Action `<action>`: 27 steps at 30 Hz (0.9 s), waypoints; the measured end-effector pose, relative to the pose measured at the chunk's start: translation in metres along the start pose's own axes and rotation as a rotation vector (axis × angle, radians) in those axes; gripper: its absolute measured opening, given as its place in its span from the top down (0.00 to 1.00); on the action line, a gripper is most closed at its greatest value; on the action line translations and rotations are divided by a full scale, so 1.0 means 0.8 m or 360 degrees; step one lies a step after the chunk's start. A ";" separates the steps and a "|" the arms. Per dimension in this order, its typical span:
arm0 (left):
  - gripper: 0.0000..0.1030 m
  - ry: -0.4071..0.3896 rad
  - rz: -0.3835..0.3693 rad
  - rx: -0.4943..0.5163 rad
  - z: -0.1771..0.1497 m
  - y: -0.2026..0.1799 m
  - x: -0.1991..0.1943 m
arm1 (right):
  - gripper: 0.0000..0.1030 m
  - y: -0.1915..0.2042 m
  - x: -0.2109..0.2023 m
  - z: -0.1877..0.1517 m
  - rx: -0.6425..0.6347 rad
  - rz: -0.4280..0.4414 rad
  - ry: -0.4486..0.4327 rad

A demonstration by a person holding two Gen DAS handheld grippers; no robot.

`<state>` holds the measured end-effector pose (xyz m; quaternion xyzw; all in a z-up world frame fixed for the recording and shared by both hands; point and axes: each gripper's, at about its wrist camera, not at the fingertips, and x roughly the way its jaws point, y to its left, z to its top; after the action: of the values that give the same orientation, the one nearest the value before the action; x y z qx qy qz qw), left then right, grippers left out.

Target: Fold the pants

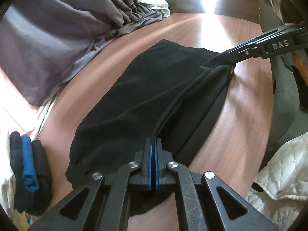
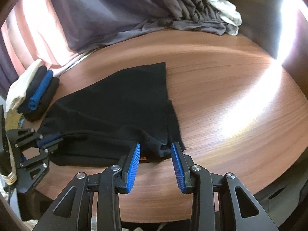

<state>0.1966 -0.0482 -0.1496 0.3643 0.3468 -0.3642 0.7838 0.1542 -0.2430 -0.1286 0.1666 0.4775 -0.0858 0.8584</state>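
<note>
The black pants [image 1: 138, 100] are lying on the round wooden table [image 1: 221, 134], near the middle. The left gripper [image 1: 153, 144] is clamped tight on a thick edge of the fabric, blue pads pressed together. The right gripper [image 2: 155, 150] sits at the other end with its 2 fingers partly spread, cloth bunched between them; can't tell if the pads actually press it. A stack of folded clothes [image 2: 38, 94] sits near the table edge.

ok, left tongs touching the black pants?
Touching. Left wrist view: left tongs are shut on a black pants edge, fabric pinched between the blue pads.
</note>
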 end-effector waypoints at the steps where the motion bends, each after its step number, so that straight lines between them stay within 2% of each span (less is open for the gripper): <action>1: 0.96 -0.0009 -0.0004 -0.0008 -0.001 -0.002 -0.007 | 0.68 0.000 0.001 0.000 0.0003 0.0009 0.0002; 4: 0.96 -0.0020 -0.0025 -0.0005 -0.004 -0.011 -0.022 | 0.69 0.000 0.001 0.002 0.0014 0.0058 0.0018; 11: 0.95 0.0090 -0.0136 0.0026 -0.019 -0.041 -0.012 | 0.69 0.007 -0.001 -0.002 -0.0043 0.0149 0.0087; 17: 0.94 0.0144 -0.0174 0.0007 -0.022 -0.053 -0.007 | 0.69 0.001 0.001 0.001 -0.0038 0.0142 0.0125; 18: 0.91 0.0147 -0.0183 0.0001 -0.021 -0.052 -0.007 | 0.69 -0.001 0.001 0.000 -0.0034 0.0150 0.0126; 19: 0.90 0.0146 -0.0181 -0.0007 -0.021 -0.053 -0.008 | 0.74 -0.002 0.001 0.000 -0.0034 0.0149 0.0127; 20: 0.88 0.0151 -0.0179 -0.0015 -0.020 -0.053 -0.008 | 0.88 -0.004 0.000 0.001 -0.0035 0.0139 0.0125; 23: 0.87 0.0161 -0.0169 -0.0040 -0.020 -0.054 -0.007 | 0.93 -0.006 0.002 0.003 -0.0067 0.0122 0.0130; 27: 0.83 0.0174 -0.0173 -0.0098 -0.023 -0.054 -0.008 | 0.94 -0.008 -0.013 0.008 -0.0161 0.0064 0.0071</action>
<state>0.1529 -0.0510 -0.1672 0.3401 0.4192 -0.3750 0.7536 0.1517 -0.2511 -0.1177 0.1343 0.4968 -0.0406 0.8565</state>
